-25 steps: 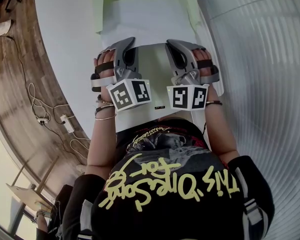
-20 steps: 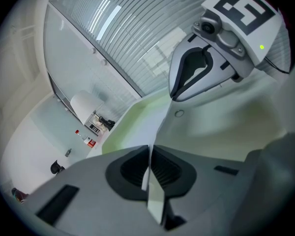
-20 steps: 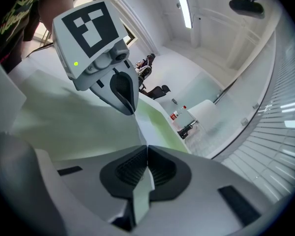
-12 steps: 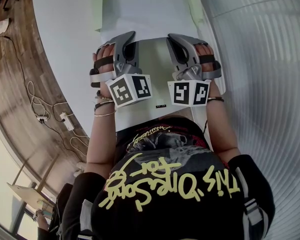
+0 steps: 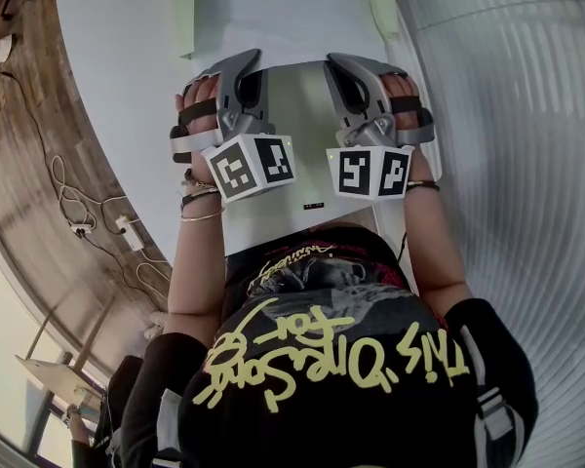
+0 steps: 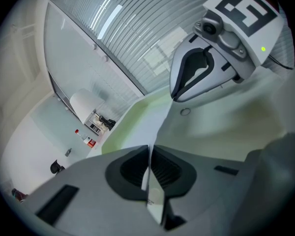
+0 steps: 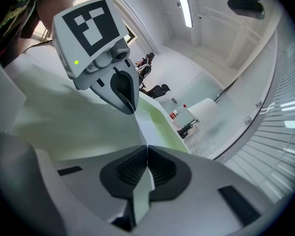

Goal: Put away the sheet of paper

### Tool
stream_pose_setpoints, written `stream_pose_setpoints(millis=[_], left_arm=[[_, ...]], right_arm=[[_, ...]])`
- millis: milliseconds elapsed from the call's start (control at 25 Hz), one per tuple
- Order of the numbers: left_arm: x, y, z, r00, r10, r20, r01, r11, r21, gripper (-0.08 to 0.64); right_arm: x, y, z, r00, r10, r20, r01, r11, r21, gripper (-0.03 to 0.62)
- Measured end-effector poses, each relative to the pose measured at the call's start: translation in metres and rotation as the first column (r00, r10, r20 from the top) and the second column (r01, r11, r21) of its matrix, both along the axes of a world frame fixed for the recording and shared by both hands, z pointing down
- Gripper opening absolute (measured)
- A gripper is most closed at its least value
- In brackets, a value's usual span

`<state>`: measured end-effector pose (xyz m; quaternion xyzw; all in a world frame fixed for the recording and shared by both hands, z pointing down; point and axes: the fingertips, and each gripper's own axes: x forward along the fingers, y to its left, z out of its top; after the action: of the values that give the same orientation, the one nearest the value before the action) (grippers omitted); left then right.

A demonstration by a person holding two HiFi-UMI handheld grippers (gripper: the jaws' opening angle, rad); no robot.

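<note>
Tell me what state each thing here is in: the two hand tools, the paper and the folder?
Left gripper: fingers shut on the folder cover.
Right gripper: fingers shut on the folder cover.
Folder cover: open, held by its edge.
Paper: lying flat inside the folder.

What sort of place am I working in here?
Probably an office or studio workroom: a white table, a power strip with loose cables on the wood floor, plus an office chair and a ceiling strip light.
</note>
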<state>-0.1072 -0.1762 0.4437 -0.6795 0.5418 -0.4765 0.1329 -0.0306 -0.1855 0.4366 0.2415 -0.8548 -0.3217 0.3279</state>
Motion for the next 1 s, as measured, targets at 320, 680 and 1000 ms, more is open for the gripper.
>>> stream_pose_setpoints(millis=[320, 680, 1000], left_arm=[[0.0007, -0.0011, -0.003, 1.0, -0.002, -0.002, 0.002, 1.0, 0.0, 0.011], [0.0012, -0.001, -0.0017, 1.0, 0.007, 0.021, -0.007, 1.0, 0.0, 0.011], [0.0001, 0.0002, 0.0001, 1.0, 0.01, 0.029, -0.009, 1.0, -0.003, 0.011]], right_arm=[[0.0007, -0.0016, -0.0033, 1.0, 0.002, 0.0, -0.002, 1.0, 0.001, 0.008], [0.0009, -0.0032, -0.0016, 1.0, 0.006, 0.006, -0.006, 1.0, 0.006, 0.008], [0.0, -0.0006, 0.0007, 1.0, 0.008, 0.003, -0.008, 1.0, 0.012, 0.008]])
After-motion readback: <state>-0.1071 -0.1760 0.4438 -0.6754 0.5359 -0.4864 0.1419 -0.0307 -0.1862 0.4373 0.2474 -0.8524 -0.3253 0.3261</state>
